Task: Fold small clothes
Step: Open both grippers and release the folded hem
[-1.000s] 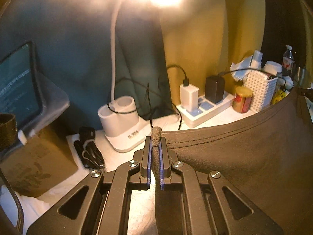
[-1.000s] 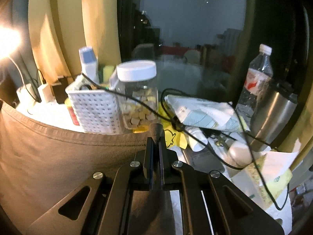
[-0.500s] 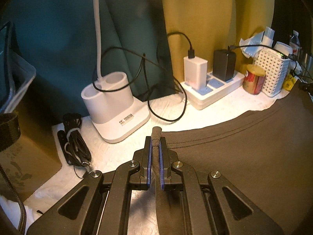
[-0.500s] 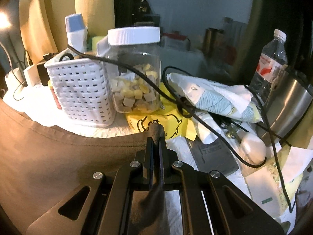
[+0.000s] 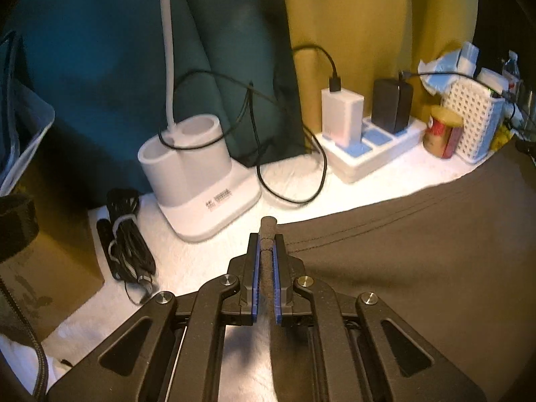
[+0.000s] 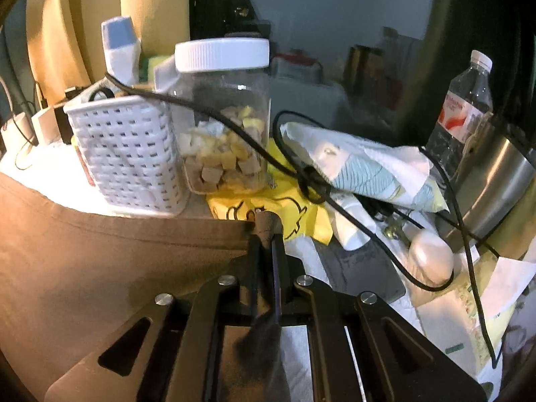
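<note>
Lamp base [image 5: 197, 174] cup looks empty; white basket [image 6: 127, 154] contents mostly hidden; clear jar [image 6: 227, 134] holds yellow-tan cubes. Brown garment [image 5: 418, 251] on the white tabletop [image 5: 201, 261], hem stretched left-right, lower part cut off. Left gripper [image 5: 266, 251] and right gripper [image 6: 266, 241] each pinch a hem corner.

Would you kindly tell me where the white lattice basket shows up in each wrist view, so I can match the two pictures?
Left wrist view: the white lattice basket stands far right, beside a red and gold can.
Right wrist view: the basket stands left of centre, next to a clear jar with a white lid.
Shared landmark: the brown garment, its edge running just in front of the basket.
</note>
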A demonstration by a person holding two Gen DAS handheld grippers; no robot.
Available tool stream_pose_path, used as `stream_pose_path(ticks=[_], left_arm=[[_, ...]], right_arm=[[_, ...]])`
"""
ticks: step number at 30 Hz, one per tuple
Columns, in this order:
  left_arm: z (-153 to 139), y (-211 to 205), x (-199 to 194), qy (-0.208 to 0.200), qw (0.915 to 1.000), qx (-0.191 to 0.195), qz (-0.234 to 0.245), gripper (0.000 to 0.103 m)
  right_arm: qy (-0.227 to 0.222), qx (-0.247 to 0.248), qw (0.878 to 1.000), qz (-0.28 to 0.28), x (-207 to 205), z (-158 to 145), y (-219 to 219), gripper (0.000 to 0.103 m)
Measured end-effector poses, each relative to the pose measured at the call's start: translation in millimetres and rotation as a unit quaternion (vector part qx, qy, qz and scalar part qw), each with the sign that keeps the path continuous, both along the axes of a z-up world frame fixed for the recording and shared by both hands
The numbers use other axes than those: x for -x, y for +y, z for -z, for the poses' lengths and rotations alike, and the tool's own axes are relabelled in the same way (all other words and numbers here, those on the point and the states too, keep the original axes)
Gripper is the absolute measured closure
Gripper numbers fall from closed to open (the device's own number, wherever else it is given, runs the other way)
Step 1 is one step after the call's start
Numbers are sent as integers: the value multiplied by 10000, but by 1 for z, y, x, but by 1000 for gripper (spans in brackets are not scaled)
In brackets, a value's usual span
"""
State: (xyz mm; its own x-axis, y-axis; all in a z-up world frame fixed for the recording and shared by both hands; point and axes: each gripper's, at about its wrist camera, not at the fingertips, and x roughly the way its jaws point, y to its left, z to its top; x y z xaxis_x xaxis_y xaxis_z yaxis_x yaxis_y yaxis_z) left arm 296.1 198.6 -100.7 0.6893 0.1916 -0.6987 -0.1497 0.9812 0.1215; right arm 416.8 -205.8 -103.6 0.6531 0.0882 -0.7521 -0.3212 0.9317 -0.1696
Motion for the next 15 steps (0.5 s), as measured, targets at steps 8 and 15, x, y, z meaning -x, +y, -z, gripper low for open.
stream_pose_path(ticks=[8,15], left_arm=[[-1,18,13,37,9977,299,-610,38],[-16,24,48,-197,9948,493,-867,28]], right_arm=[[36,15,10000,34,9,-2,1,67],[15,-39,10000,17,26,-8,1,61]])
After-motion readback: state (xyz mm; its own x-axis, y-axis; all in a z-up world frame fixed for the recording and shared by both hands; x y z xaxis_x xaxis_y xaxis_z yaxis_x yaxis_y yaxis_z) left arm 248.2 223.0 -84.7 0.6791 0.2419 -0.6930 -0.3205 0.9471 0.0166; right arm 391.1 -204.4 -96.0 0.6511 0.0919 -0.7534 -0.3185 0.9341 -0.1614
